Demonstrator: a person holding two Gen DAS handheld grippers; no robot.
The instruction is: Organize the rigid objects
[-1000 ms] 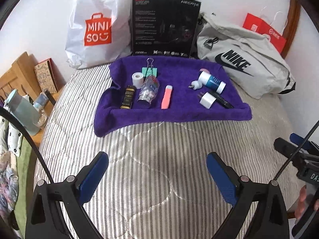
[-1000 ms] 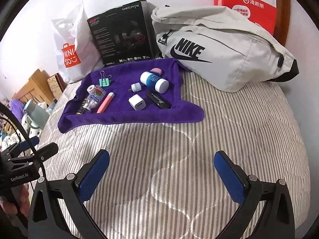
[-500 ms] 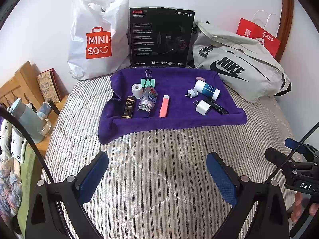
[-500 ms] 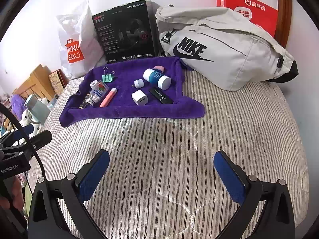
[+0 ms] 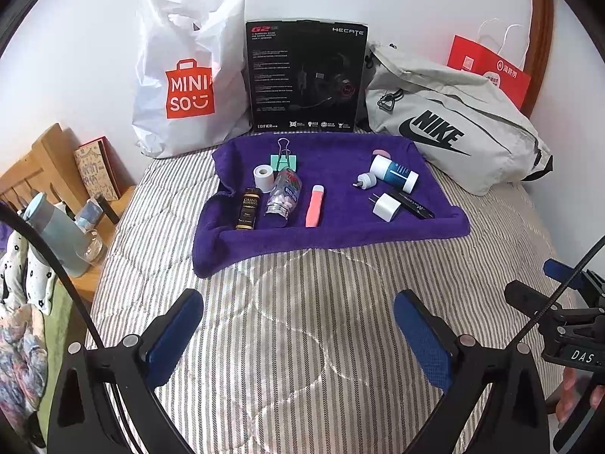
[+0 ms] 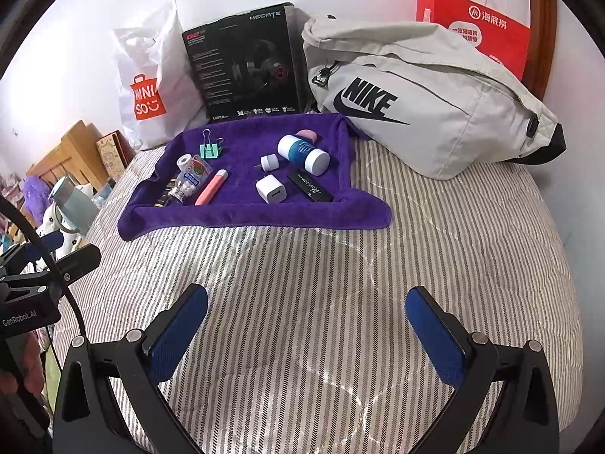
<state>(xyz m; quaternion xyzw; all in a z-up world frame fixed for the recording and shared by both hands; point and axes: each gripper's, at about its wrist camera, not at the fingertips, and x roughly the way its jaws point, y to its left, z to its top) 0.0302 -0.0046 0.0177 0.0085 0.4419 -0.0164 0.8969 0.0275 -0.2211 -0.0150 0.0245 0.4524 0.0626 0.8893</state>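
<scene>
A purple towel (image 5: 340, 223) (image 6: 242, 215) lies on the striped bed with several small items on it. On its left are a green binder clip (image 5: 284, 159), a white tape roll (image 5: 263, 178), a dark bottle (image 5: 248, 209), a clear bottle (image 5: 284, 196) and a pink tube (image 5: 314, 210) (image 6: 211, 188). On its right are a blue-and-white bottle (image 5: 394, 173) (image 6: 303, 153), a small white plug (image 5: 365, 180), a white charger (image 5: 385, 207) (image 6: 271, 188) and a black stick (image 5: 414, 204). My left gripper (image 5: 298, 335) and right gripper (image 6: 306, 335) both stand open over bare mattress, well short of the towel.
A white Miniso bag (image 5: 185, 90), a black headset box (image 5: 304, 75), a grey Nike bag (image 5: 450, 128) and a red paper bag (image 5: 487, 72) line the wall behind the towel. A wooden bedside stand with a bottle (image 5: 56, 238) sits left. Striped mattress (image 5: 302, 283) lies in front.
Both grippers have drawn back and risen a little, so the towel and bags look smaller and further away. Their jaws stayed open. Nothing on the towel moved.
</scene>
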